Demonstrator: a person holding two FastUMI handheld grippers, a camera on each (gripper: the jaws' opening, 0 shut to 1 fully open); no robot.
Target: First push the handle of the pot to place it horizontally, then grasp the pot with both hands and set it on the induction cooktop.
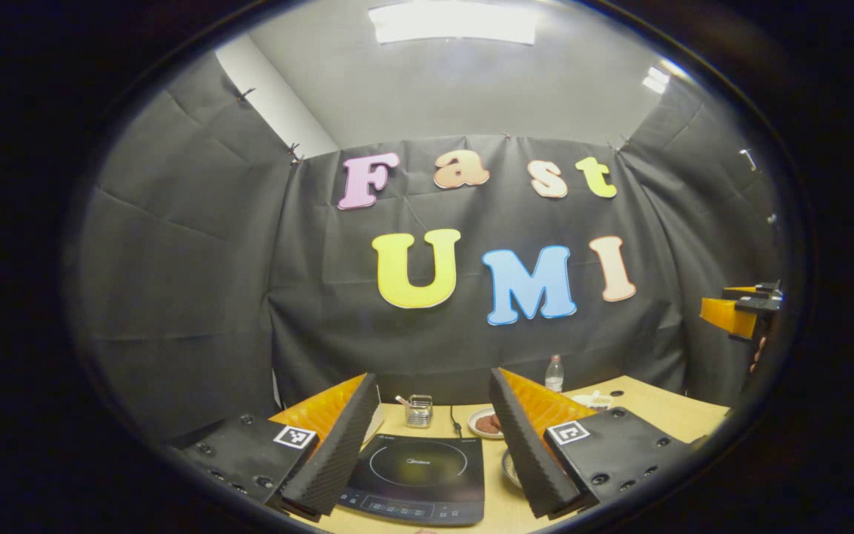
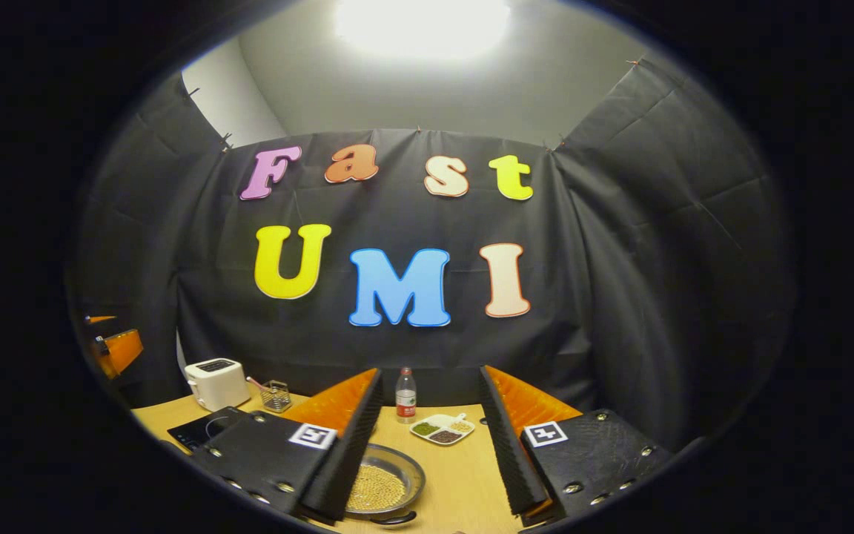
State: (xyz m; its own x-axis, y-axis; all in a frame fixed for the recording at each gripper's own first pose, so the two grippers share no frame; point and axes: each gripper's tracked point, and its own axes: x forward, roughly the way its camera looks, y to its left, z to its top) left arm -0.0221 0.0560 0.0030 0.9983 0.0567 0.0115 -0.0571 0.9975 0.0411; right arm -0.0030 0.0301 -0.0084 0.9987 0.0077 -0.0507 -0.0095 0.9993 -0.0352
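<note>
Left gripper (image 1: 427, 437) fingers spread above the induction cooktop (image 1: 418, 478) on the desk (image 1: 664, 411); right gripper (image 2: 431, 445) fingers spread, pot (image 2: 382, 486) of grains below between them, divided dish (image 2: 442, 429) and bottle (image 2: 405, 395) beyond, toaster (image 2: 216, 383) far left

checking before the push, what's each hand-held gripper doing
left hand-held gripper: open, holding nothing
right hand-held gripper: open, holding nothing
</note>
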